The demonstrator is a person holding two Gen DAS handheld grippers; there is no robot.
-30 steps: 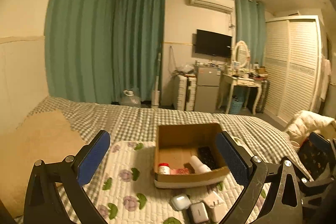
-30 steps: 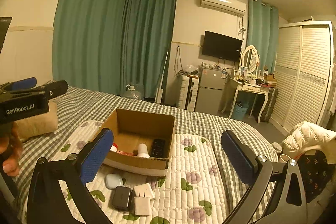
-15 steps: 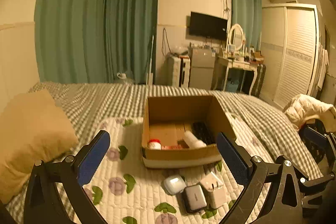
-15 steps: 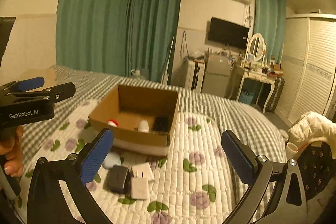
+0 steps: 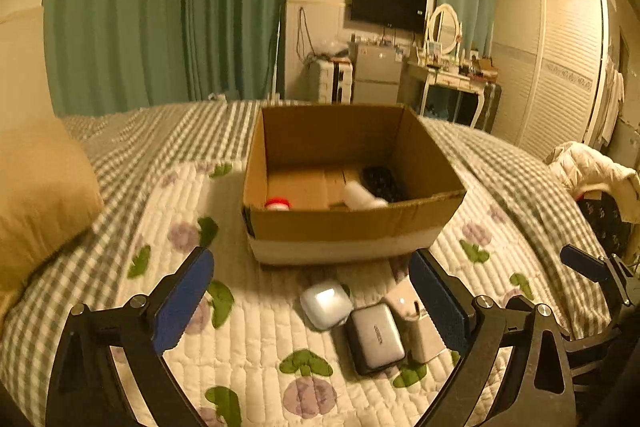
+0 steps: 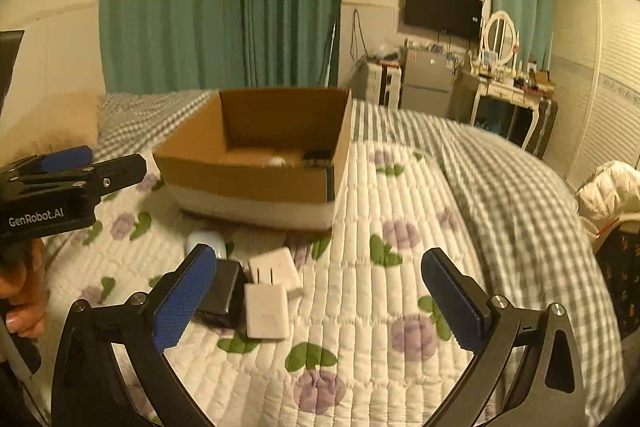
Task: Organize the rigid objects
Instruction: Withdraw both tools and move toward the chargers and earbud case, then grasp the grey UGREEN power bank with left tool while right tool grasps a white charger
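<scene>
An open cardboard box (image 5: 348, 227) (image 6: 248, 183) stands on the quilted bed. It holds a red-capped item (image 5: 277, 203), a white bottle (image 5: 362, 195) and a black remote (image 5: 382, 183). In front of it lie a white earbud case (image 5: 325, 303) (image 6: 206, 241), a grey power bank (image 5: 376, 337) (image 6: 222, 291) and two white chargers (image 6: 267, 309) (image 6: 276, 267). My left gripper (image 5: 312, 303) is open and empty above these items. My right gripper (image 6: 320, 299) is open and empty, just right of them.
A tan pillow (image 5: 36, 191) lies at the left of the bed. A white jacket on a chair (image 5: 592, 175) is at the right edge. A desk, fridge and wardrobe stand beyond the bed's far end.
Both grippers have tilted down and moved closer to the bed; the box and the small items in front of it now look larger and nearer. Both jaws stay open.
</scene>
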